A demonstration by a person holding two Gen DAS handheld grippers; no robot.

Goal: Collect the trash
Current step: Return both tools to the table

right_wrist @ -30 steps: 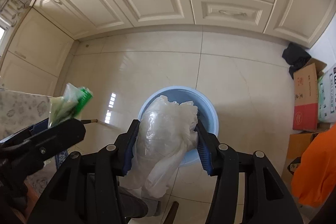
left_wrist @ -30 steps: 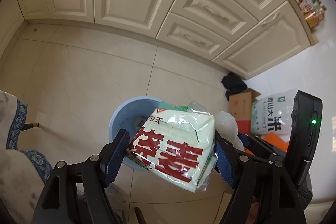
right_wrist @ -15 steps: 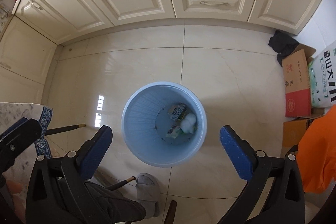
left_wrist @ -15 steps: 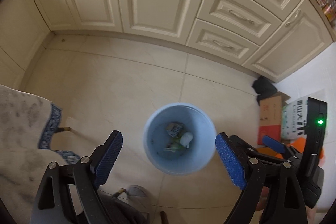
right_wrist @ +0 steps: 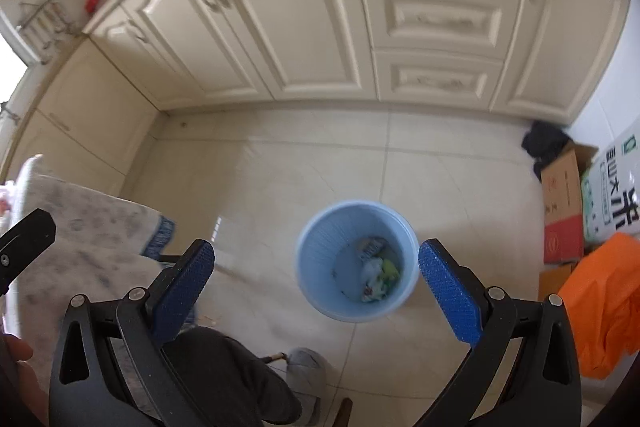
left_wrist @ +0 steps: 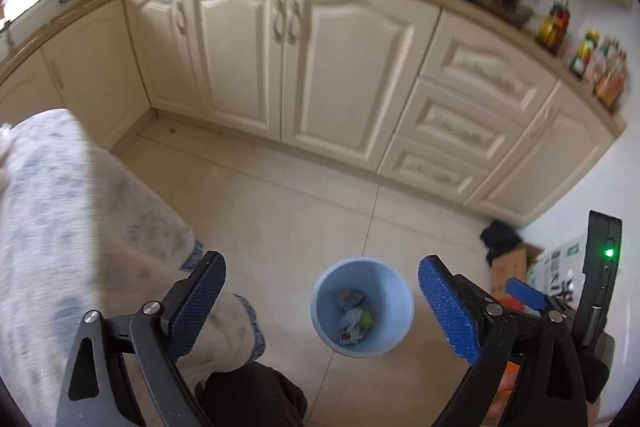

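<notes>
A light blue trash bin stands on the tiled floor; it also shows in the right wrist view. Crumpled wrappers and a plastic bag lie at its bottom, also seen in the right wrist view. My left gripper is open and empty, well above the bin. My right gripper is open and empty, also high above the bin.
A table with a patterned cloth is at the left. Cream cabinets line the far wall. Cardboard boxes, a rice sack and an orange bag sit at the right. The person's leg and shoe are below.
Both grippers let go of the wrapper and plastic bag, which now lie in the bin. Both grippers have since risen and tilted up, so the bin looks smaller.
</notes>
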